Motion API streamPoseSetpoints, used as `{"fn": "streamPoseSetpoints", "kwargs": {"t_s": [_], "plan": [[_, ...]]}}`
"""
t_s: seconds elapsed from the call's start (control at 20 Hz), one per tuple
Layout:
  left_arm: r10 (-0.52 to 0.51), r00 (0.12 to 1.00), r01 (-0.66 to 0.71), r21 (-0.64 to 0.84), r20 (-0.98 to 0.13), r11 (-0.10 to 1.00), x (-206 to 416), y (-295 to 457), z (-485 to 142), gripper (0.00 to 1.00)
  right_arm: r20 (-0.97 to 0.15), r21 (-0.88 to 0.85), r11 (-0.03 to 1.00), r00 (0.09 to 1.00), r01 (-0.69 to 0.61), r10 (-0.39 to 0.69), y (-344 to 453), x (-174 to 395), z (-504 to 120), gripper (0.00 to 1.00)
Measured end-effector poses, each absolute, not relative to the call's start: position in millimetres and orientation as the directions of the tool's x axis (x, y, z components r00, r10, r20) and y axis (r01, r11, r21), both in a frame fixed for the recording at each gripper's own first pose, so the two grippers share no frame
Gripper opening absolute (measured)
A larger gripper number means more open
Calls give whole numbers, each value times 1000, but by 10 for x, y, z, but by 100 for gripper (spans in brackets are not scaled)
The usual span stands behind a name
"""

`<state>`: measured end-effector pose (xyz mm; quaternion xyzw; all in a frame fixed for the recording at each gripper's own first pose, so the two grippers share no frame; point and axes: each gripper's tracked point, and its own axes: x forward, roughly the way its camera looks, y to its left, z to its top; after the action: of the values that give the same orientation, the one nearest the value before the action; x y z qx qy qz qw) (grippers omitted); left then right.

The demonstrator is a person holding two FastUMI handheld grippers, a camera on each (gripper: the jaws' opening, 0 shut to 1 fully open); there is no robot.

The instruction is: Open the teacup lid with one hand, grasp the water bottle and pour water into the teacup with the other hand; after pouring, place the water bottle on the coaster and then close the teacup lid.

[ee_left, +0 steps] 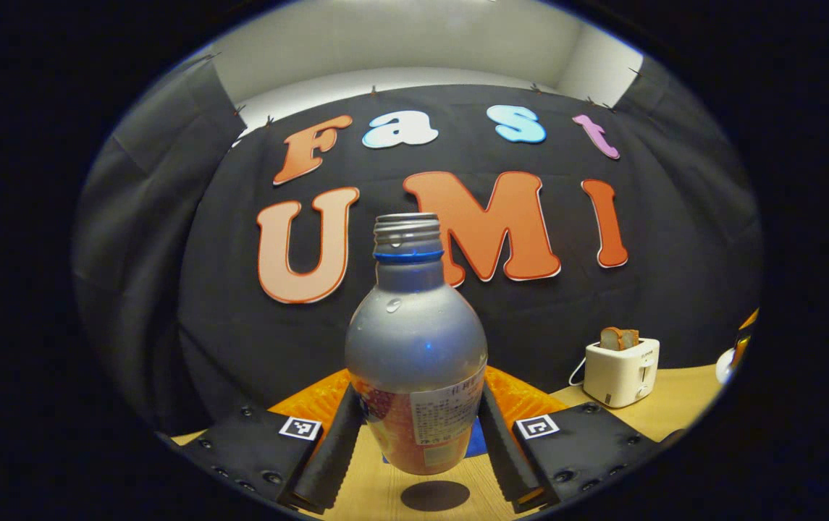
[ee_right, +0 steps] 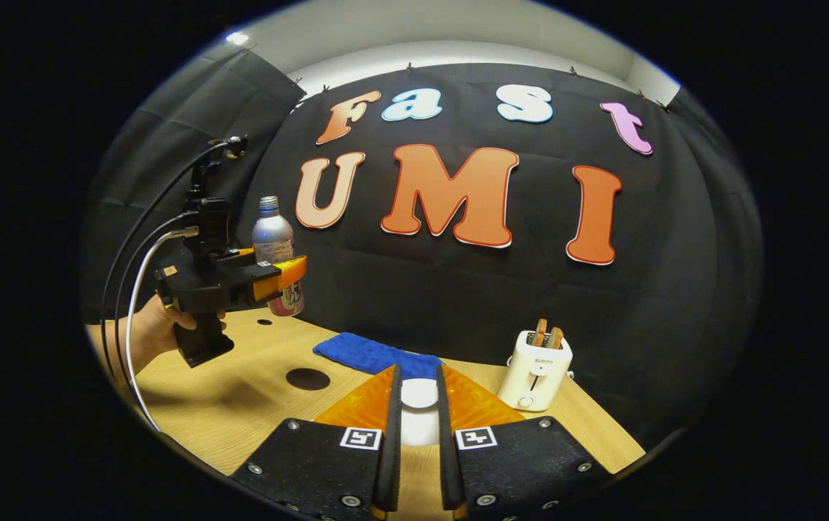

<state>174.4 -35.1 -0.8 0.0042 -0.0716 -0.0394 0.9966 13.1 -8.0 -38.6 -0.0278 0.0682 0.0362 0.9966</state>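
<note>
The left tongs (ee_left: 418, 434) pinch the bottle (ee_left: 415, 362) by its lower half, upright and lifted clear of the worktop (ee_right: 240, 405), cap off. The right tongs (ee_right: 418, 420) are nearly pressed together around something white, likely the teacup lid (ee_right: 419, 394); I can't tell whether they touch it. Pouring looks not yet begun; the dark round coaster (ee_right: 308, 378) waits.

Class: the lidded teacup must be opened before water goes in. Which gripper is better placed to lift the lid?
Right gripper: its fingers flank the teacup lid. Left gripper already grips the water bottle.
</note>
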Motion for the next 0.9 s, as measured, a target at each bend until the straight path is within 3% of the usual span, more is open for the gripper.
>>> {"fn": "streamPoseSetpoints", "kwargs": {"t_s": [0.15, 0.2, 0.25, 0.35, 0.85, 0.9], "plan": [[-66, 996, 70, -80, 52, 994, 1871, -264, -351, 79, -146, -41, 997, 987, -71, 65, -139, 119, -408, 23], [-69, 997, 71, -104, 22, 992, 1906, -252, -470, 82, -146, -37, 997, 987, -72, 66, -149, 123, -412, 23], [-67, 998, 66, -125, -2, 990, 1954, -241, -570, 79, -146, -33, 997, 987, -73, 68, -145, 131, -412, 27], [-77, 995, 67, -146, -66, 987, 2034, -251, -801, 82, -149, -21, 996, 986, -83, 79, -120, 136, -424, 23], [-99, 958, 69, -119, -268, 991, 2354, -424, -1638, 85, -194, 11, 992, 973, -125, 124, 9, 186, -619, 23], [-99, 953, 68, -117, -287, 991, 2382, -430, -1702, 82, -201, 12, 991, 971, -133, 133, 27, 200, -652, 23]]}}
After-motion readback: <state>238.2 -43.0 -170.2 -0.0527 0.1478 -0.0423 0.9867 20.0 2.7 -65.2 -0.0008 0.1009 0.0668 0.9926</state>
